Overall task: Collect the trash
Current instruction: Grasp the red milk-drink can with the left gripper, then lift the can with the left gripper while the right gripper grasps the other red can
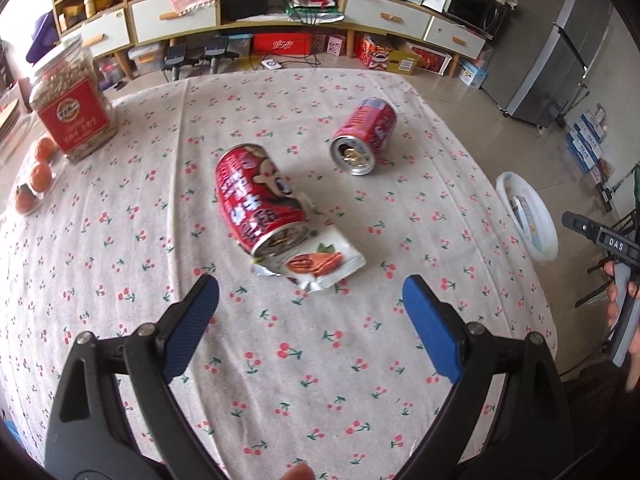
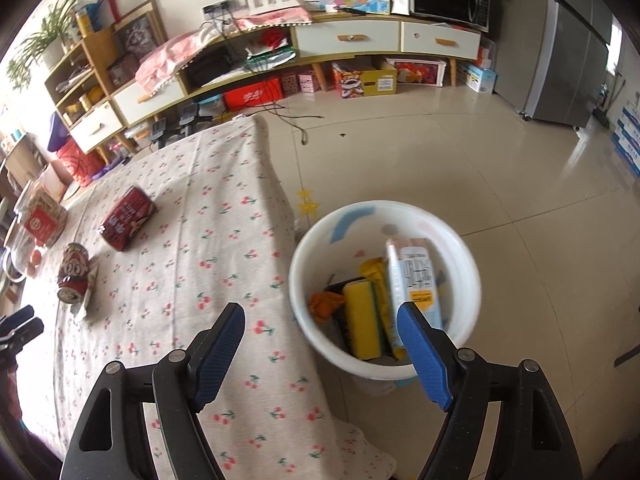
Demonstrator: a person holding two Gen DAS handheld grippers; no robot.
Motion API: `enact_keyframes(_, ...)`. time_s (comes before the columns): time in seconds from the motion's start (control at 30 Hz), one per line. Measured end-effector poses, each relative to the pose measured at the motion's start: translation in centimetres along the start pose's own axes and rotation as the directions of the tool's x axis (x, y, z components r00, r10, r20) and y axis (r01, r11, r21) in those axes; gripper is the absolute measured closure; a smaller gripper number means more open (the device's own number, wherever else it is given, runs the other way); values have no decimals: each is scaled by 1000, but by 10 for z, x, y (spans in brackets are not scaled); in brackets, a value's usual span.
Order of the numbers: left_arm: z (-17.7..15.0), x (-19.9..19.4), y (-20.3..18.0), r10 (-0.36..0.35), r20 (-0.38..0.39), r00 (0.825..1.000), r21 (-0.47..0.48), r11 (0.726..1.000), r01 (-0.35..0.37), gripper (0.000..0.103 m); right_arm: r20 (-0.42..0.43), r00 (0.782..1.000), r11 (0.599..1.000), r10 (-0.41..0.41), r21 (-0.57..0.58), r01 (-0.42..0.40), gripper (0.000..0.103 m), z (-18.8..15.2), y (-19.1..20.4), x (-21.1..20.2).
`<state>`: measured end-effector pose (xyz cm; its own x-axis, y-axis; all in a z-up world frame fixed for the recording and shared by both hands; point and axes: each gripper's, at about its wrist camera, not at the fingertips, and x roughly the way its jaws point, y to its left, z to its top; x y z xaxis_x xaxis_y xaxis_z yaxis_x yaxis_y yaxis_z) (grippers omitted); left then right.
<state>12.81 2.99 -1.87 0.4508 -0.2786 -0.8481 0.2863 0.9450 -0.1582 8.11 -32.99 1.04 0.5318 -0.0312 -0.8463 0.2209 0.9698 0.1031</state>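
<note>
You've got bright, even daylight; glare sheens the floor at right. Fisheye bends every edge, corners go black, and the nearer can looks slightly blurred.

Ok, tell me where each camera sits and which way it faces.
Left wrist: on the left gripper, open above the table, facing two cans and a wrapper; a thumb shows below.
Right wrist: on the right gripper, open at the table's edge, facing the bin.
Shared: table, near can, far can, bin.

The near can hides part of the wrapper.
</note>
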Motion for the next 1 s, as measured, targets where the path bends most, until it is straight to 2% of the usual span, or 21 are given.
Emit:
enact_keyframes(0.2,11,16,21,16,-22,1000,-62,998,-17,10,-19,1000,998,7,-57,-8,22,2,28,9)
enact_keyframes(0.33,27,37,31,41,-52,998,-127,991,-48,10,-27,1000,996,-3,-89,1,22,7,41,18)
enact_keyframes(0.43,40,53,32,54,-73,996,-138,988,-64,11,-27,1000,994,-9,-114,6,22,11,50,24)
enact_keyframes(0.63,61,82,32,47,-119,992,-170,983,-67,20,-46,999,993,-12,-120,6,22,20,57,39)
enact_keyframes(0.77,66,96,34,58,-162,985,-192,977,-89,39,-52,998,991,-16,-136,9,22,27,65,43)
enact_keyframes(0.83,65,96,36,54,-158,986,-209,974,-87,39,-46,999,989,-17,-150,10,22,31,71,43)
enact_keyframes(1.0,60,78,34,47,-140,989,-174,982,-72,39,-39,999,988,3,-156,-9,22,40,91,45)
